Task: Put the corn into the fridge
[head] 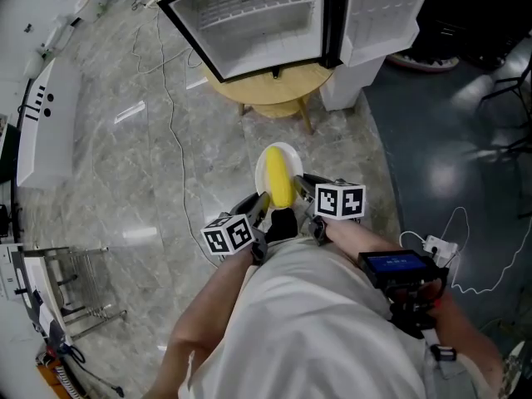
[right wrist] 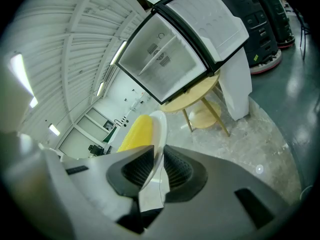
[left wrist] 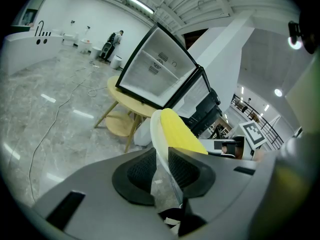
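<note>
The job looks roughly half done. The one corn (head: 281, 181) lies on the one white plate (head: 268, 158), just ahead of and between the fingertips, and is not yet inside the fridge. The left gripper (left wrist: 162, 159) pinches the plate's rim on one side and the right gripper (right wrist: 157, 159) pinches the opposite side, each with its jaws narrowed onto the thin edge. One fridge (head: 258, 23), door open, stands on one round table (head: 274, 90) well beyond the fingers. What is left, I judge, is closing that gap and setting the corn inside.
</note>
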Action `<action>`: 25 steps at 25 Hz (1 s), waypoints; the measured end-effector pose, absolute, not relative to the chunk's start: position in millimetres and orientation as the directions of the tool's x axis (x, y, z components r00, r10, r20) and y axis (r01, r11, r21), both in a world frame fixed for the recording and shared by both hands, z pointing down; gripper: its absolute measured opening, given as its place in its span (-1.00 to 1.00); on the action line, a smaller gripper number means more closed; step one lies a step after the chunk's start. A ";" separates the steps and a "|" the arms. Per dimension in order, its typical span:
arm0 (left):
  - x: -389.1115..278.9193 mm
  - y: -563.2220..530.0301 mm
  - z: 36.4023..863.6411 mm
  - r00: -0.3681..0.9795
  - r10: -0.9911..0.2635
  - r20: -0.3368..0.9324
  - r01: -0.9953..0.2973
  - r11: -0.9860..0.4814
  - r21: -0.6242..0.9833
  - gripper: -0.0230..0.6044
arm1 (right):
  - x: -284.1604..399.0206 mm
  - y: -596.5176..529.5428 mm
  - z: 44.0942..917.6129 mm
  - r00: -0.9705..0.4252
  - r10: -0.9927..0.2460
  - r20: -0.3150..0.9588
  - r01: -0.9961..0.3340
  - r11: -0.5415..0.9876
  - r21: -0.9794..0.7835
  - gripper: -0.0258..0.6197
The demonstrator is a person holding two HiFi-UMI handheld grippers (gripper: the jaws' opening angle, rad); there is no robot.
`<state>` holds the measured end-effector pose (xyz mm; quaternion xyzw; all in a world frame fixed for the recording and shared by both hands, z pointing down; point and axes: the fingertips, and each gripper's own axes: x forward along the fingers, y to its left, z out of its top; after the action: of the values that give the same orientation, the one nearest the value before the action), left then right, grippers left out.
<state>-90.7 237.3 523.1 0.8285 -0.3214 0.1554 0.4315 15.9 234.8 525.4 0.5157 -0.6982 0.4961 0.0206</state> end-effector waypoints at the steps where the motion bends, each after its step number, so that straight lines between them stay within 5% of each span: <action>1: -91.0 236.2 523.6 0.745 -0.398 0.535 -0.666 -0.421 0.616 -0.67 | 15.2 234.1 526.6 -0.469 -0.698 0.541 -0.738 -0.026 -0.674 -0.75; 25: -103.0 165.9 532.0 0.720 -0.431 0.543 -0.689 -0.356 0.631 -0.67 | 2.7 156.6 536.0 -0.519 -0.654 0.550 -0.732 0.007 -0.682 -0.75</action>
<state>-103.0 165.9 532.0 0.8109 -0.3455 0.1433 0.4500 2.7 156.6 536.0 0.4889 -0.7086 0.5073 0.0383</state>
